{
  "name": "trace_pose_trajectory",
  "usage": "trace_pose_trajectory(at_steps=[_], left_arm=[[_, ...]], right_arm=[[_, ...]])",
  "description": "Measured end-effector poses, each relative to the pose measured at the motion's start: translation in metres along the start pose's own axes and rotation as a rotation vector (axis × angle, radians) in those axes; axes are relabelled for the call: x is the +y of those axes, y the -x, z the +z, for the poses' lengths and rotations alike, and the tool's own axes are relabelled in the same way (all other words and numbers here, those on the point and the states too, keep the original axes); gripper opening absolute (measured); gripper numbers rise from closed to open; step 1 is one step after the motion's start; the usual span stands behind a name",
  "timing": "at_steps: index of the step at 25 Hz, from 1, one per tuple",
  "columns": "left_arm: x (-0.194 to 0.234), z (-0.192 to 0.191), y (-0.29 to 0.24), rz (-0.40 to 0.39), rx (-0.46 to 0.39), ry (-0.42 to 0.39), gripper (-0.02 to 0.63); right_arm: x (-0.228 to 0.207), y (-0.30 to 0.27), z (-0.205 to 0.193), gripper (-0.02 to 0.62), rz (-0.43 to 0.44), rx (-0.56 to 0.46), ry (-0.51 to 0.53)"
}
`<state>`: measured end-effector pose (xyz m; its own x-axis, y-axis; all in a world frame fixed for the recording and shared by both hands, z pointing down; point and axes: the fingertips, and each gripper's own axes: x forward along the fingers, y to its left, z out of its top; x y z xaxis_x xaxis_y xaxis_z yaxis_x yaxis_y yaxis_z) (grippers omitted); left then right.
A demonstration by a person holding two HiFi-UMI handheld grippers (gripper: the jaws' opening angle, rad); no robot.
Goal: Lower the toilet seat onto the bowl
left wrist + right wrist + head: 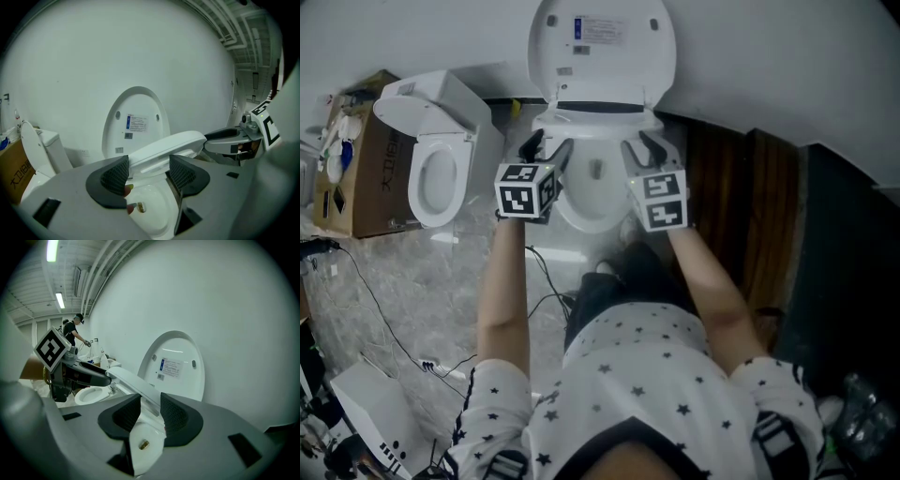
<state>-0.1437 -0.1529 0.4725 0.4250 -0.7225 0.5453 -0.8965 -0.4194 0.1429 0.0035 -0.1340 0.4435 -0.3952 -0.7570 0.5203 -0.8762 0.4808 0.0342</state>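
**Q:** What does each view add, largest item first?

**A:** The head view shows the white wall [787, 66] with the toilet [581, 214] against it. A second toilet [441, 159] stands to its left, and a cardboard box [366, 178] sits beside that one. Only the right gripper view shows a person [72, 331] far off along the wall (too small for detail). Both gripper views show the printed label [137, 123] on the lid [602, 47] more closely than the head view does.

**Q:** Where is the seat?

**A:** The lid stands upright against the wall. The seat [164, 146] is tilted partway down, between the lid and the bowl [152, 211], and is not resting on the bowl.

**Q:** What is the state of the grippers?

**A:** The left gripper [546, 152] has its jaws partly apart and clamped on the seat's left rim, which fills the gap between the pads. The right gripper [642, 150] has a narrower gap, with its pads pinching the thin edge of the right rim. Each gripper is visible in the other's view, at the far side of the seat.
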Motion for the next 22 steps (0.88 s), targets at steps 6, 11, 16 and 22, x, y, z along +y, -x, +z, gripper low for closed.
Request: trace_pose_trajectory(at_steps=[6,11,16,22], left_arm=[[-0.006,-0.013,0.006,-0.009,0.004,0.009,0.270],[-0.005,-0.027,0.009,-0.003,0.023,0.001,0.270],[-0.009,-0.038,0.013,-0.003,0.033,0.002,0.270],[-0.012,-0.051,0.016,-0.003,0.047,0.001,0.270]], right_arm=[[0.009,0.005,-0.014,0.125,0.008,0.014,0.005],[0.014,0.008,-0.024,0.126,0.015,0.030,0.014],[0.021,0.012,-0.034,0.126,0.020,0.041,0.016],[0.026,0.016,-0.047,0.126,0.025,0.054,0.028]])
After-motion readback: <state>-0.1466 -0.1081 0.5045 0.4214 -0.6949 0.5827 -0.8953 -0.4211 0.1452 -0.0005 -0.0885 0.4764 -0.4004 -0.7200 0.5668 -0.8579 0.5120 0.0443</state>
